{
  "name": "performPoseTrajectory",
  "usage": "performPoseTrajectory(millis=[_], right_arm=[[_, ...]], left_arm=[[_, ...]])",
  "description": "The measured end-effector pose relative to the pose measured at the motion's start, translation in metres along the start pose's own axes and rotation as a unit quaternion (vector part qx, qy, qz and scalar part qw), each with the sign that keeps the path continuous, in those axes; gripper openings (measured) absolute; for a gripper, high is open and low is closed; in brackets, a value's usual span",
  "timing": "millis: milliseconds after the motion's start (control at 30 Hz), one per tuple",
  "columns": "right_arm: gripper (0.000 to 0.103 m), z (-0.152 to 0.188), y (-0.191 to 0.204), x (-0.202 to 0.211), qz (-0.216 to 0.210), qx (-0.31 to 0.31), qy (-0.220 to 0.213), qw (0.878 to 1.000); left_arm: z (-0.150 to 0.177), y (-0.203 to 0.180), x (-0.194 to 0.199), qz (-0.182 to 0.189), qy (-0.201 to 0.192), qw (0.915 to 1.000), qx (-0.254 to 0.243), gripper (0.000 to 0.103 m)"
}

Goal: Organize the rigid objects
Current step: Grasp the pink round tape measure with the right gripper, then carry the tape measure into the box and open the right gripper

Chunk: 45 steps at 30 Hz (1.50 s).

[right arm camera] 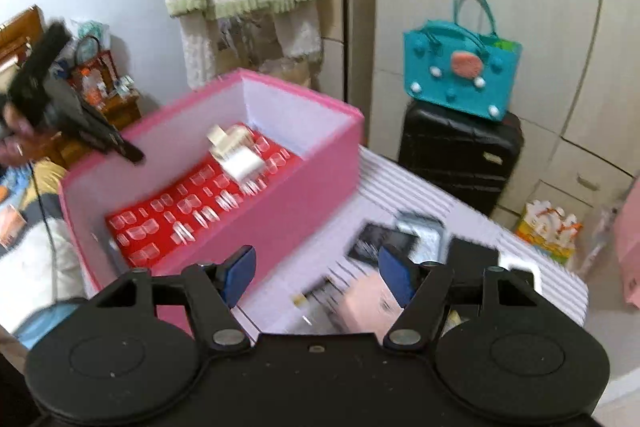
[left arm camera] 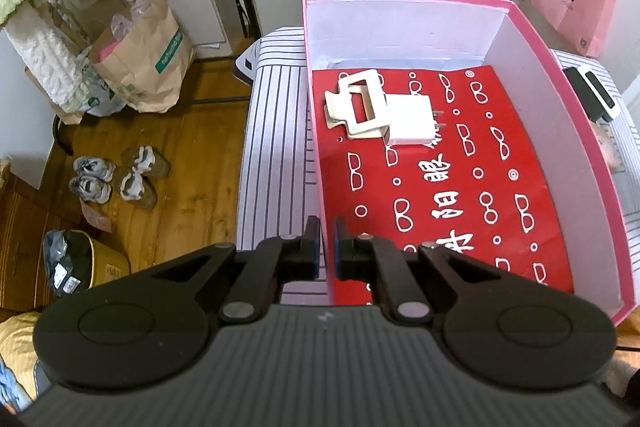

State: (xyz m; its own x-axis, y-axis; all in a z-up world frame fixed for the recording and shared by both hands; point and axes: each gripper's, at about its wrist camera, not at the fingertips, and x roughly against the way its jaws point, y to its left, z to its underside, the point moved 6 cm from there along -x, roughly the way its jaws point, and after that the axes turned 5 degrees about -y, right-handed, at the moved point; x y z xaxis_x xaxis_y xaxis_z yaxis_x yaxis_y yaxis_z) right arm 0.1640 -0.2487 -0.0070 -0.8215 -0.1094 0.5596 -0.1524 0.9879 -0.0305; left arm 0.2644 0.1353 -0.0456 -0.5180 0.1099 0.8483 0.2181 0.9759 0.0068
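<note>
Left wrist view: the left gripper hovers over the near wall of the pink box, jaws nearly together and holding nothing; it is best kept clear of that wall. Inside, toward the far left corner of the red liner, a cream hair claw leans against a white plug adapter, its prongs pointing right.

Right wrist view: the right gripper is spread wide and empty above the blurred clutter on the striped table, just beside the box's outer wall. Settling on one piece, a pale pink item looking nearest, before closing would be wise.
</note>
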Motion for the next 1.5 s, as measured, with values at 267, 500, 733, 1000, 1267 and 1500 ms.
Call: performPoseTrajectory(millis=[267,500,733,1000,1267,1500], right_arm=[[0.079,0.046,-0.039,-0.035,0.018,-0.041,0.037,0.998],[0.082,0.055,-0.059,-0.057,0.011,-0.06,0.032,0.998],[0.083,0.055,-0.058,-0.074,-0.006,-0.061,0.027,0.998],[0.082,0.048,-0.038,-0.057,0.014,-0.045,0.017,0.999],[0.082,0.016,-0.02,-0.024,0.007,-0.037,-0.019,0.999],[0.082,0.01,-0.009,-0.026,-0.006,-0.038,-0.004,0.999]], left_arm=[[-0.024,0.0,-0.011,-0.01,0.007,0.9999,0.01,0.006],[-0.047,0.007,-0.022,-0.006,0.031,0.9993,0.019,0.004],[-0.053,0.006,-0.024,-0.01,0.025,0.9995,0.018,0.003],[-0.054,0.007,-0.025,-0.004,0.024,0.9996,0.016,0.003],[-0.053,0.008,-0.025,0.002,0.021,0.9997,0.013,0.004],[-0.054,0.009,-0.026,0.007,0.017,0.9998,0.011,0.004]])
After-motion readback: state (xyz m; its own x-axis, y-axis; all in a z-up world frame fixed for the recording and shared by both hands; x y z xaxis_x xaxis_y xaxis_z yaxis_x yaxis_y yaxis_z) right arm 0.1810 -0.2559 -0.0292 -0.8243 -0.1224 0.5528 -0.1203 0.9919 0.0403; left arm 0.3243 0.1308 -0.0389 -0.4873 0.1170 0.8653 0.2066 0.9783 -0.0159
